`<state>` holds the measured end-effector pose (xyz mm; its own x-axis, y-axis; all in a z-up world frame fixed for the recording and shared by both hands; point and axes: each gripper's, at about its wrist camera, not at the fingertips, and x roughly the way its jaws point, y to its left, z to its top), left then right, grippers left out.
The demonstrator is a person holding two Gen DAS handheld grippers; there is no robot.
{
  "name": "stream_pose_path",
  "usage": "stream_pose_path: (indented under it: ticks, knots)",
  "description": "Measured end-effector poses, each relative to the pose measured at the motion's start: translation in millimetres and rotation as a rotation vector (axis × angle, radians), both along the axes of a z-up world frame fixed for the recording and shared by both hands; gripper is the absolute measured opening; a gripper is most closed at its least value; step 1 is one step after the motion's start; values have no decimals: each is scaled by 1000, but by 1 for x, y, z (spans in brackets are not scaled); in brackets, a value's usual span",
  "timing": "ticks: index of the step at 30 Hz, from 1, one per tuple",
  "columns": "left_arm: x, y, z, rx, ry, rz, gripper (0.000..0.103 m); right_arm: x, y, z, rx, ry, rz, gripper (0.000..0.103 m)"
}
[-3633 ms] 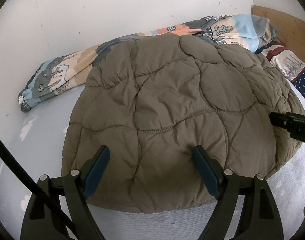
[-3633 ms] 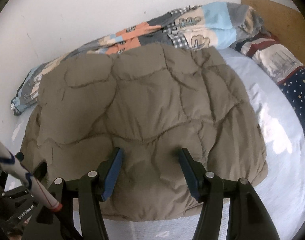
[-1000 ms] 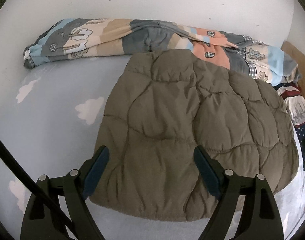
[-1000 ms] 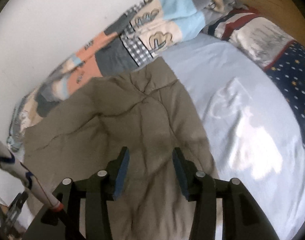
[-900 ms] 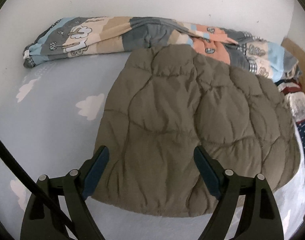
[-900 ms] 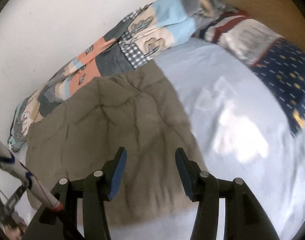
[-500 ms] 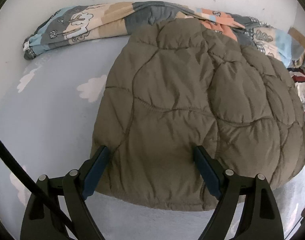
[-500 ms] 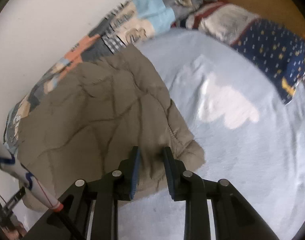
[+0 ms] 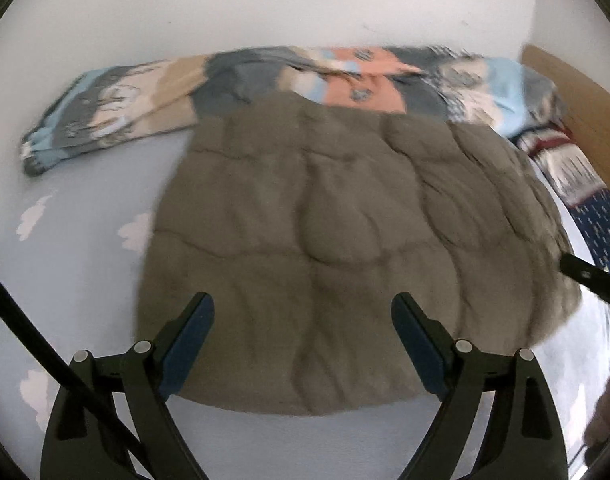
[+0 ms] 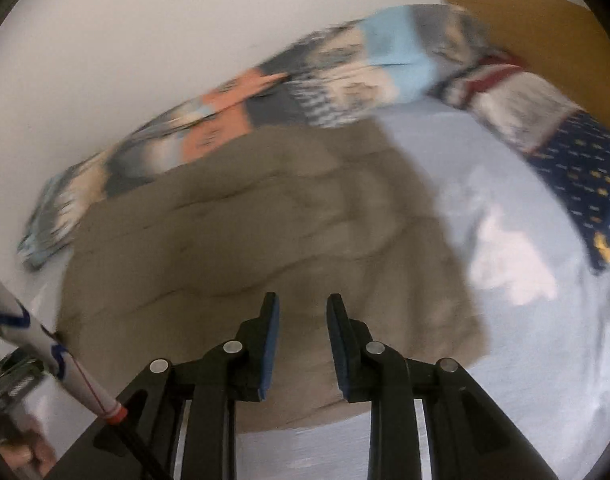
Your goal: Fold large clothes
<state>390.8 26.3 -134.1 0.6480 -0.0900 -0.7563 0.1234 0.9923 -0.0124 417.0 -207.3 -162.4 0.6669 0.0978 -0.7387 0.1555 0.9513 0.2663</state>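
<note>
A folded olive-brown quilted jacket [image 9: 345, 240] lies flat on the light blue bed sheet [image 9: 77, 264]; it also shows in the right wrist view [image 10: 245, 240]. My left gripper [image 9: 303, 316] is wide open and empty, just above the jacket's near edge. My right gripper [image 10: 302, 312] hovers over the jacket's near edge with its jaws narrowly apart and nothing between them. Its tip shows at the right edge of the left wrist view [image 9: 585, 276]. Both views are blurred by motion.
A rolled patterned blanket [image 9: 265, 76] lies along the white wall behind the jacket. A navy starred pillow [image 10: 581, 160] and a striped cloth [image 10: 517, 100] sit at the right by a wooden headboard [image 10: 525, 8]. Bare sheet [image 10: 525, 320] lies right of the jacket.
Both grippers have pulled back from the jacket. The right gripper, nearly shut at the jacket's corner half a second ago, has opened slightly and shifted left. The jacket lies as before.
</note>
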Motion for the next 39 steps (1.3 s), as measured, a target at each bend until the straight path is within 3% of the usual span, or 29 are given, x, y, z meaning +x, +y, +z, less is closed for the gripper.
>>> stream_pose_path:
  ticks: [5, 9, 12, 17, 21, 25, 29, 35, 39]
  knots:
    - [3, -21, -21, 54, 73, -37, 90, 5, 33, -17, -29, 42, 86, 27]
    - [12, -17, -33, 1, 139, -20, 90, 10, 37, -39, -52, 85, 98, 28]
    - [12, -17, -32, -4, 137, -23, 90, 13, 32, -47, -24, 103, 94, 29]
    - [14, 0, -17, -106, 126, 20, 90, 7, 21, -32, 33, 67, 54, 35]
    - [13, 23, -11, -159, 135, 95, 90, -1, 8, -21, 41, 41, -6, 51]
    - [17, 42, -22, -148, 200, 167, 90, -2, -11, -35, 74, 116, -53, 51]
    - [13, 38, -20, -114, 216, 154, 90, -4, -22, -50, 151, 173, -52, 52]
    - [-6, 56, 6, -168, 168, 195, 90, -21, -33, -16, 177, 80, -81, 55]
    - [-21, 100, 11, -276, 195, 291, 90, -43, -55, -9, 255, 68, -133, 55]
